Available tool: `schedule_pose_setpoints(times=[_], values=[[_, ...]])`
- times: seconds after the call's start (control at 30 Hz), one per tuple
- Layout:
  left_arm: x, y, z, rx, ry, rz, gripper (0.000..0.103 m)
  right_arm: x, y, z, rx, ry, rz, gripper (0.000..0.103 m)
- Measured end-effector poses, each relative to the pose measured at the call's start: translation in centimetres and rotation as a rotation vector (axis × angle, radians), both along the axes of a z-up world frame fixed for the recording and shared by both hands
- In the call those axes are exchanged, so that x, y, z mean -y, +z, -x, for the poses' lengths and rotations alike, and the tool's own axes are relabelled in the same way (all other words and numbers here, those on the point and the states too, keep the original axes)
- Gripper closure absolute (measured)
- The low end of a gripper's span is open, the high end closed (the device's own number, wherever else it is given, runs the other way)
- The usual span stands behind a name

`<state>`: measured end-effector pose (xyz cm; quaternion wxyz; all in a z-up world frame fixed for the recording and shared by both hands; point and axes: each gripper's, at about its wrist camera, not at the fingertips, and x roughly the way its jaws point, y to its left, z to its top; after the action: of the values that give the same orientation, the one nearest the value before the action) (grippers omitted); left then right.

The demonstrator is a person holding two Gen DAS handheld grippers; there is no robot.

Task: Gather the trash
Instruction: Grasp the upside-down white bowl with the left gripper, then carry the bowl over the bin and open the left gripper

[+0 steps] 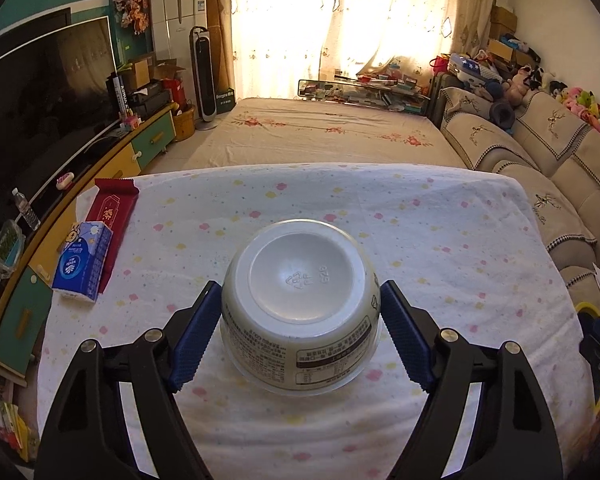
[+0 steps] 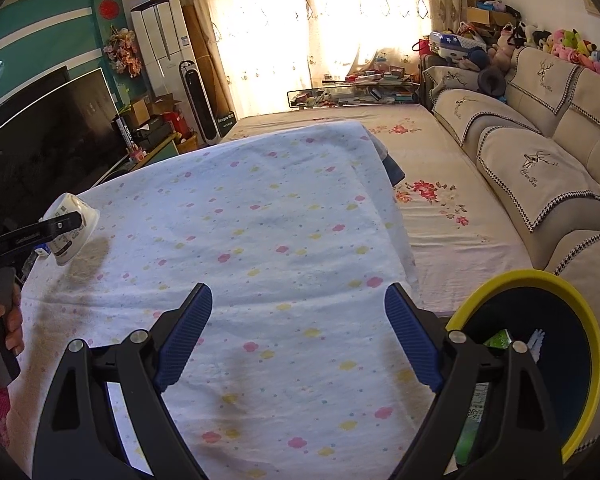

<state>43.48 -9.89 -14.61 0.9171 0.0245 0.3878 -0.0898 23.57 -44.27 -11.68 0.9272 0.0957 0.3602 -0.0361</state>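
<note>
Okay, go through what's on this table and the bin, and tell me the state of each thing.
White plastic bowl: upside down, gripped.
Left gripper: shut on bowl, lifted off cloth.
Right gripper: open, empty.
Blue tissue pack: lying on table.
Red wrapper: lying flat.
Yellow-rimmed bin: open, trash inside.

I see a table under a white cloth (image 1: 440, 240) dotted with small pink and yellow flowers. At its far left corner a red wrapper (image 1: 112, 208) lies flat, and a blue tissue pack (image 1: 82, 266) sits on the wrapper's near end. From my right camera, the rest of the cloth (image 2: 280, 220) lies bare, with soft shadows on it
</note>
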Motion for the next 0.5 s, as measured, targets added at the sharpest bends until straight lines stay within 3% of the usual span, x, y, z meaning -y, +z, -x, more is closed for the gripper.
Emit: schedule_pose_setpoints(times=[0.2, 0.5], values=[[1.6, 2.4, 7.1, 0.027, -0.07, 0.035, 0.024, 0.4, 0.7, 0.8, 0.014, -0.016, 0.011, 0.02], [6.7, 4.9, 14.8, 0.053, -0.184, 0.048, 0.024, 4.3, 3.2, 7.3, 0.056, -0.057, 0.037, 0.019]])
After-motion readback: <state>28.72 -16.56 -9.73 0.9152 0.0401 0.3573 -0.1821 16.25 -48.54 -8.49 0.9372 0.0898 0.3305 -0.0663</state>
